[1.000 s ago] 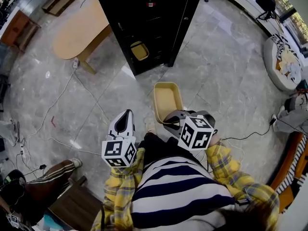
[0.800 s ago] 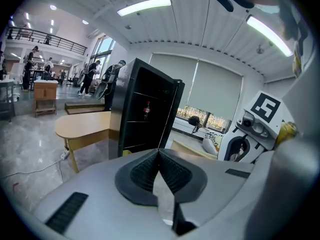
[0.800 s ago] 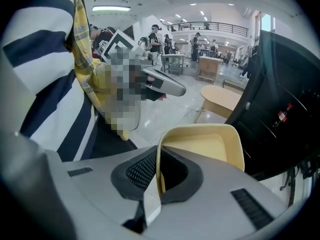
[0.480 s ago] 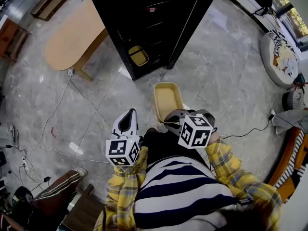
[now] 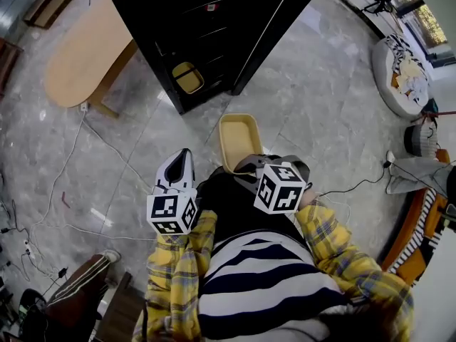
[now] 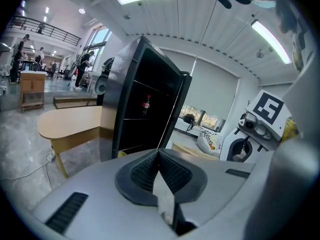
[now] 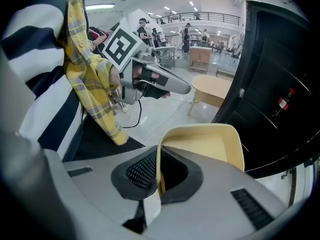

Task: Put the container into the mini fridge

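Observation:
A shallow pale-yellow container (image 5: 239, 140) hangs over the marble floor in front of me. My right gripper (image 5: 246, 168) is shut on its near rim. In the right gripper view the rim (image 7: 161, 156) stands pinched between the dark pads, and the container (image 7: 210, 146) points at the black mini fridge (image 7: 275, 84). The fridge (image 5: 214, 27) stands ahead with its door swung open; a second yellow container (image 5: 185, 77) lies on a low shelf. My left gripper (image 5: 180, 164) is shut and empty, left of the container. Its pads (image 6: 172, 171) meet in the left gripper view.
A rounded wooden table (image 5: 85, 55) stands left of the fridge. Cables (image 5: 92, 155) trail over the floor at left. A white cushion (image 5: 399, 77) lies at the far right. Another person's leg (image 5: 78, 291) shows at lower left.
The fridge has grown larger and nearer in the head view. Both grippers and the held container have moved forward toward it and a little lower. Neither grip has changed.

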